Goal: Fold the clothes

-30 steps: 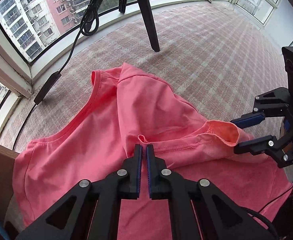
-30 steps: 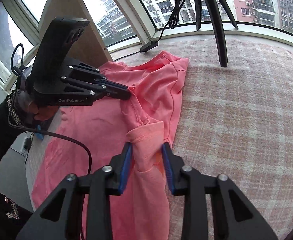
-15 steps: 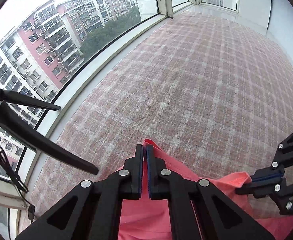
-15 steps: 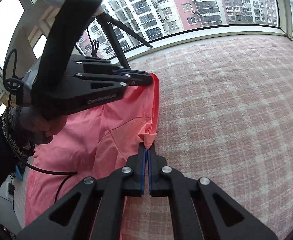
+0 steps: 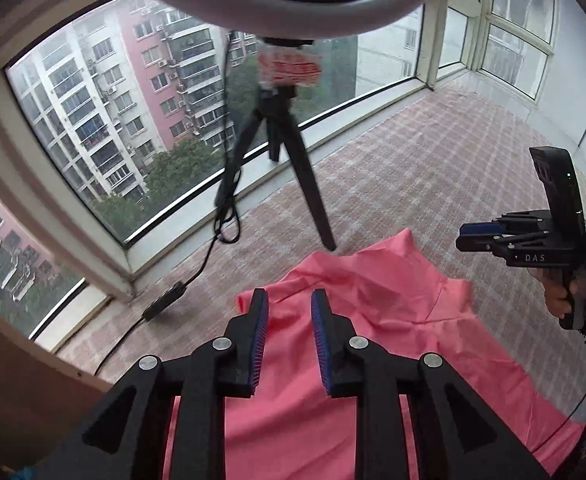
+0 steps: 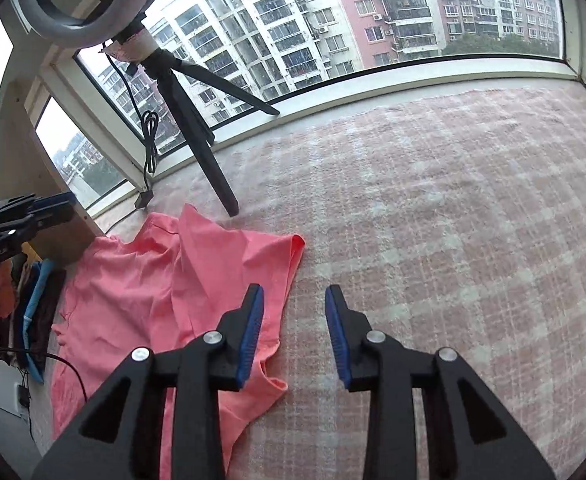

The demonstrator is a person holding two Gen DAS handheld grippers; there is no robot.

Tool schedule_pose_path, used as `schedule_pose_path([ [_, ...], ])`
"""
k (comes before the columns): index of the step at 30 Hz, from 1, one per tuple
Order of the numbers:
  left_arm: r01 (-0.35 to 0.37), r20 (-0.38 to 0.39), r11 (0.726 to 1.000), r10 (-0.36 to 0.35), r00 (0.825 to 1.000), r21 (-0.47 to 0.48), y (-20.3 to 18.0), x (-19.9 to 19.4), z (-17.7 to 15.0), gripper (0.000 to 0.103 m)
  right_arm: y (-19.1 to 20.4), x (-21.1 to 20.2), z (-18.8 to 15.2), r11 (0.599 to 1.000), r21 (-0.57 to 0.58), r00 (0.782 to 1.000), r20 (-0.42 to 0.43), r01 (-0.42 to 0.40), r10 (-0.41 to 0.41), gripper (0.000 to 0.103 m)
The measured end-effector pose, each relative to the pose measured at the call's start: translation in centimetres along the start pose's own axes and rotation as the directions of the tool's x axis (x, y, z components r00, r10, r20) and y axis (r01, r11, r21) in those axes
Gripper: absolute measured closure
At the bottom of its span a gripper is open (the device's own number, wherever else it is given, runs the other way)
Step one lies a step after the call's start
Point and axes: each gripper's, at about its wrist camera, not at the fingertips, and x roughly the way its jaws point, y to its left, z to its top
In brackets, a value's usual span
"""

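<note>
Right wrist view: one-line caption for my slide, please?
Open right gripper hovers over the edge of a pink shirt lying on a checked blanket.

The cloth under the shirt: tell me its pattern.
Pink and white checks on the cloth, clearest in the right wrist view.

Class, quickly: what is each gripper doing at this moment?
Left gripper: open, holding nothing, above the pink shirt.
Right gripper: open, holding nothing.
</note>
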Motion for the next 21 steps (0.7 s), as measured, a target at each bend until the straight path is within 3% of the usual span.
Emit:
schedule_pose_path([
  [2, -0.096, -0.026, 0.992, 0.094, 0.995, -0.082, 4.1, -2.5, -3.6, 0.081, 1.1, 2.2, 0.8, 0.999, -0.047, 1.000, -0.029, 0.004, -0.005, 0.072],
  [4, -0.214, -0.075, 0.962, 0.204, 0.976, -0.169, 8.1, -5.1, -8.0, 0.081, 2.0, 4.3, 1.3, 0.994, -0.099, 0.995, -0.074, 0.053, -0.061, 0.072],
  [7, -0.340, -0.166, 0.880, 0.300, 0.939, -0.333, 14.2, -9.3, -15.9, 0.081, 1.6, 4.0, 1.2, 0.976, -0.103, 0.978, -0.058, 0.193, -0.200, 0.077],
  [8, -0.376, -0.199, 0.847, 0.322, 0.926, -0.377, 16.0, -10.4, -18.4, 0.081, 1.2, 3.3, 1.3, 0.973, -0.073, 0.974, -0.048, 0.218, -0.222, 0.077],
  [10, -0.413, -0.255, 0.807, 0.331, 0.908, -0.423, 17.8, -10.5, -22.0, 0.081, 0.9, 1.7, 1.4, 0.977, -0.033, 0.976, -0.034, 0.212, -0.213, 0.076],
  [12, -0.396, -0.259, 0.803, 0.309, 0.915, -0.445, 18.6, -9.4, -23.9, 0.079, 1.4, 0.4, 1.4, 0.980, -0.029, 0.980, -0.027, 0.197, -0.198, 0.075],
  [14, -0.346, -0.240, 0.808, 0.260, 0.935, -0.476, 19.1, -7.4, -24.6, 0.075, 2.7, 0.3, 1.5, 0.978, -0.059, 0.979, -0.029, 0.201, -0.203, 0.075],
  [16, -0.306, -0.222, 0.823, 0.224, 0.949, -0.478, 19.3, -5.0, -24.1, 0.072, 3.9, 0.7, 1.8, 0.973, -0.094, 0.976, -0.031, 0.210, -0.214, 0.075],
  [21, -0.279, -0.215, 0.874, 0.207, 0.954, -0.398, 19.2, -0.3, -21.0, 0.068, 4.2, 2.0, 2.8, 0.968, -0.129, 0.974, -0.045, 0.214, -0.221, 0.065],
])
